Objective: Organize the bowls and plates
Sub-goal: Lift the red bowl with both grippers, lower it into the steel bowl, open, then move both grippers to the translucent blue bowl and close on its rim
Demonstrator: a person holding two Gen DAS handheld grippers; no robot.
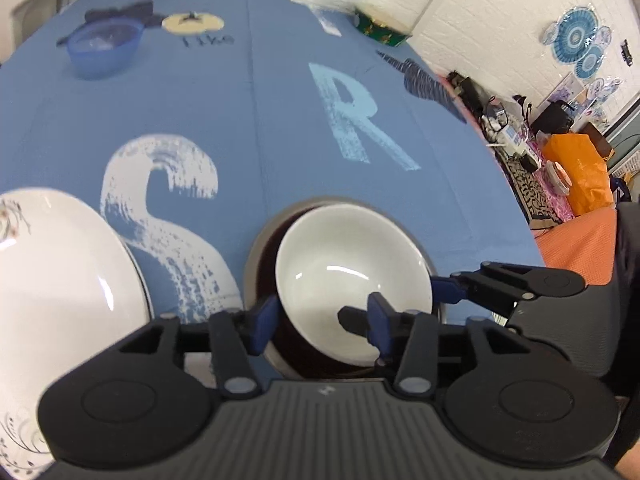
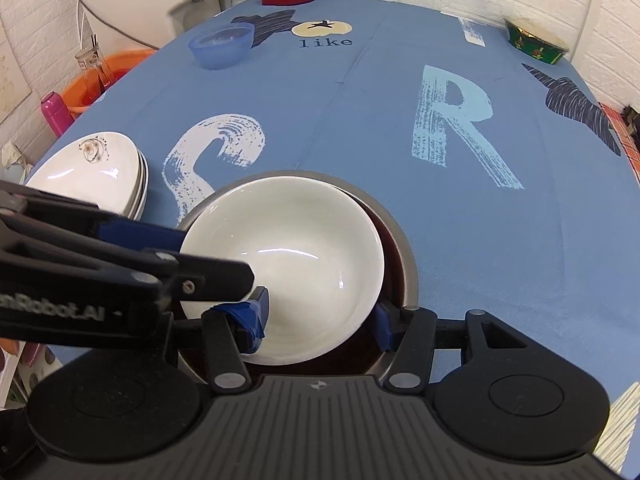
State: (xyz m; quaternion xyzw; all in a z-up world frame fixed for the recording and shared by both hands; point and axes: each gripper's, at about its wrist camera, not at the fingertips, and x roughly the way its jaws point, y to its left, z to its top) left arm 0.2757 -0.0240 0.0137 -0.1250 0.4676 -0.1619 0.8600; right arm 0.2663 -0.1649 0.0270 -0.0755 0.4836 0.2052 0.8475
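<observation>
- A white bowl [image 2: 288, 268] sat tilted inside a larger dark bowl with a grey rim [image 2: 404, 256] near the front edge of the blue-clothed worktop [image 2: 340, 120].
- The left tool [image 1: 322, 322] stood with its blue-padded fingers [image 1: 264, 322] spread wide, one outside the white bowl's near wall and one inside it; neither pad pressed the rim.
- The right tool [image 2: 320, 322] was likewise released, its fingers straddling the white bowl's near edge, one pad inside, the other just beside the rim.
- In the right wrist view the left tool crossed in from the left, its tips at the white bowl's left rim.
- A stack of white plates [image 2: 100, 168] with a small floral mark lay to the left of the bowls, apart from them.
- A translucent blue bowl [image 2: 222, 46] and a green patterned bowl [image 2: 536, 46] stood far back, well apart.
</observation>
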